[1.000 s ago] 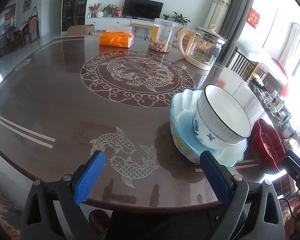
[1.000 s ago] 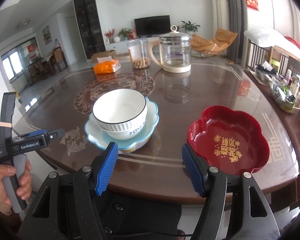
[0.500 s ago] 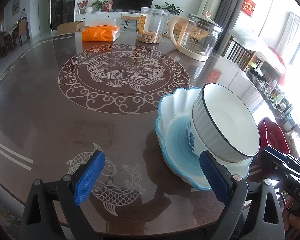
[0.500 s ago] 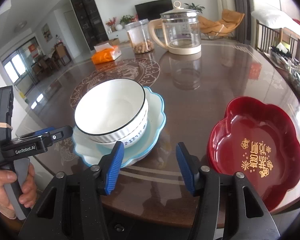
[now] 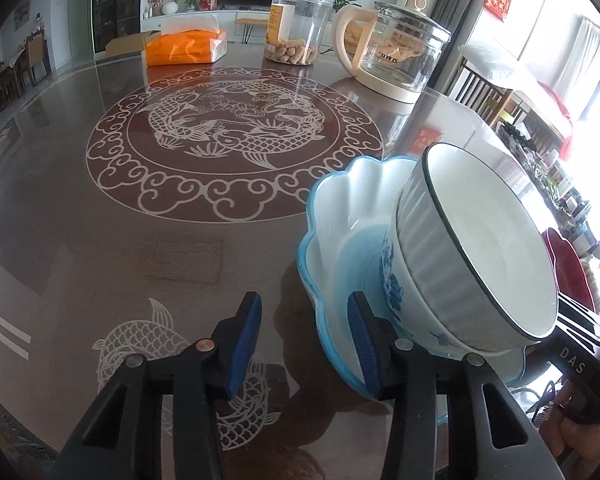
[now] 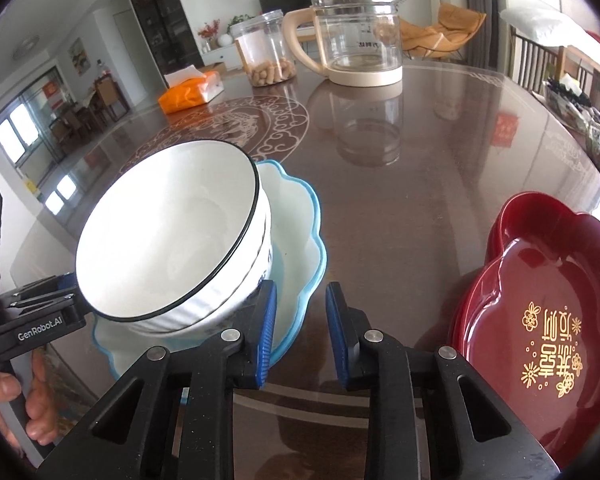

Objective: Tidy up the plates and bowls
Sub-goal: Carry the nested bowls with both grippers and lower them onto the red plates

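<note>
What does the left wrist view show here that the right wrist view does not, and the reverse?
Only the left wrist view shows the carp inlays at the table's near edge. Only the right wrist view shows the gold lettering inside the red plate. Both show the white bowl tilted in the blue scalloped dish, the glass kettle, the snack jar and the orange tissue pack.

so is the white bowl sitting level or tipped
Tipped: the white bowl leans in the blue scalloped dish, its dark rim slanting and its opening facing sideways.
</note>
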Demonstrator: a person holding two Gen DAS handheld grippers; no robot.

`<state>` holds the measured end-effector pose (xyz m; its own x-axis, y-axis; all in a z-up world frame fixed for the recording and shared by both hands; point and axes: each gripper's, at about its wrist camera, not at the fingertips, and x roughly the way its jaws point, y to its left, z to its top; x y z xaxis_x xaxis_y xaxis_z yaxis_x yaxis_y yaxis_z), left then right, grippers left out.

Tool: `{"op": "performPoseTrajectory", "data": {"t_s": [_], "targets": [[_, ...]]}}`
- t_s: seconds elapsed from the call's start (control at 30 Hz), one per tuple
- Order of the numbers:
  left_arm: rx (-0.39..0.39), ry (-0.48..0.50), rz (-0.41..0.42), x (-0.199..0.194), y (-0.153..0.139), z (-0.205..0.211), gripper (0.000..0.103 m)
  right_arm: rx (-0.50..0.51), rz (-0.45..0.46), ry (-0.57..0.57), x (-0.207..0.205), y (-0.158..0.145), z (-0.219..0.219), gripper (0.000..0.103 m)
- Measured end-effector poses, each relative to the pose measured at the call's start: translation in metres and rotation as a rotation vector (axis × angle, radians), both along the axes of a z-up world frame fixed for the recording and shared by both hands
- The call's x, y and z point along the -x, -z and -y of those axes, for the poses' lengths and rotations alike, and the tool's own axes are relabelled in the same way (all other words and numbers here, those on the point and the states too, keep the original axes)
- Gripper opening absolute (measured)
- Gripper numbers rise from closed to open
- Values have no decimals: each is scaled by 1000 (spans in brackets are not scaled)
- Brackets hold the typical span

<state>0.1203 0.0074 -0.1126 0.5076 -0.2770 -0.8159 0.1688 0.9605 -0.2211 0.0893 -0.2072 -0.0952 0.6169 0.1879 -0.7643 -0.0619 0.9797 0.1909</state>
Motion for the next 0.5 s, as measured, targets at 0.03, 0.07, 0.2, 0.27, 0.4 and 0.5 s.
{"op": "performPoseTrajectory", "data": {"t_s": [0.03, 0.07, 0.2, 0.27, 0.4, 0.5], "targets": [[10, 3, -19, -4, 5, 2, 35, -9, -6, 3, -4, 2, 1, 28], [36, 6, -27, -7, 9, 2, 31, -19, -19, 3, -7, 6, 1, 28], [94, 7, -14, -11, 10, 2, 16, -77, -67, 1, -17, 20, 2, 18], [81, 4, -8, -10, 10, 4, 16, -55, -64, 4, -17, 19, -1, 17], [105, -12, -25, -6, 9, 1, 16, -65, -58, 0, -15, 18, -1, 17], [107, -12, -15, 1, 4, 0, 16, -63, -39, -1, -12, 10, -4, 18]]}}
